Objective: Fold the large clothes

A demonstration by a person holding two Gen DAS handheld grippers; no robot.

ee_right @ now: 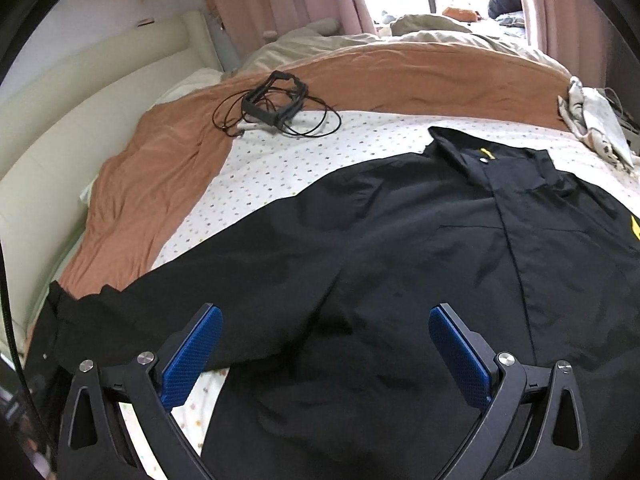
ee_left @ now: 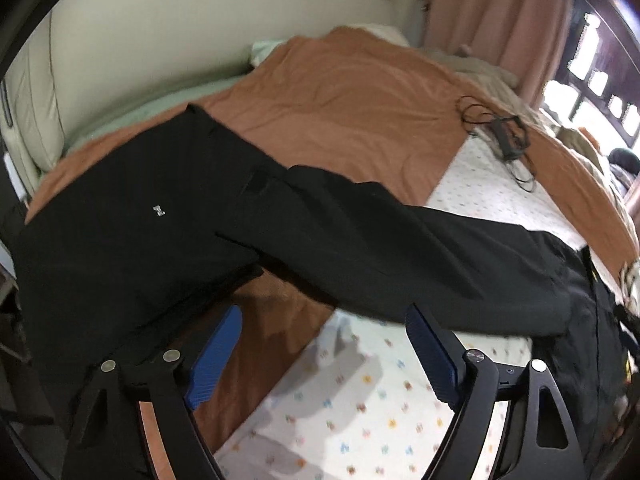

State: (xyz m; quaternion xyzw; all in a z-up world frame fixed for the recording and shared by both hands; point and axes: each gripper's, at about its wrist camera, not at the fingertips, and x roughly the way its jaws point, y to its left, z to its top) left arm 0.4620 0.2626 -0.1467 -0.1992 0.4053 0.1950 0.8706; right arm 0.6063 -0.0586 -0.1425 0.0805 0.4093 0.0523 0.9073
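**Jacket laid flat, both claws poised above it**

Jacket fabric covers most of the near side of the bed (ee_right: pixel 280 152). The black jacket (ee_right: pixel 400 240) lies front up on the dotted white sheet, collar toward the far edge and closure strip running down its middle, so the body is already spread for folding. 1 sleeve (ee_left: pixel 400 248) stretches out sideways from the body, across the sheet and onto the orange blanket (ee_left: pixel 340 92), where its end joins a bunched mass of black cloth bearing a small pale logo. Whether that mass belongs to this garment I cannot tell. Stretched out like that, the sleeve looks like the part to bring in first.

The left claw (ee_left: pixel 324 344) hangs over the sheet just on the near side of the sleeve, jaws standing wide apart with nothing between them. Its blue pads (ee_left: pixel 216 356) touch no cloth. I judge it is lining up to pinch the sleeve's lower edge.

The right claw (ee_right: pixel 326 352) hovers over the jacket where sleeve meets body, also spread wide and holding nothing. From there it could grip the body edge or hold the cloth down as the sleeve is folded over.

A black device with looped cable (ee_right: pixel 276 108) sits at the blanket's edge, well apart from the jacket, and a crumpled patterned cloth (ee_right: pixel 592 120) lies near the collar.
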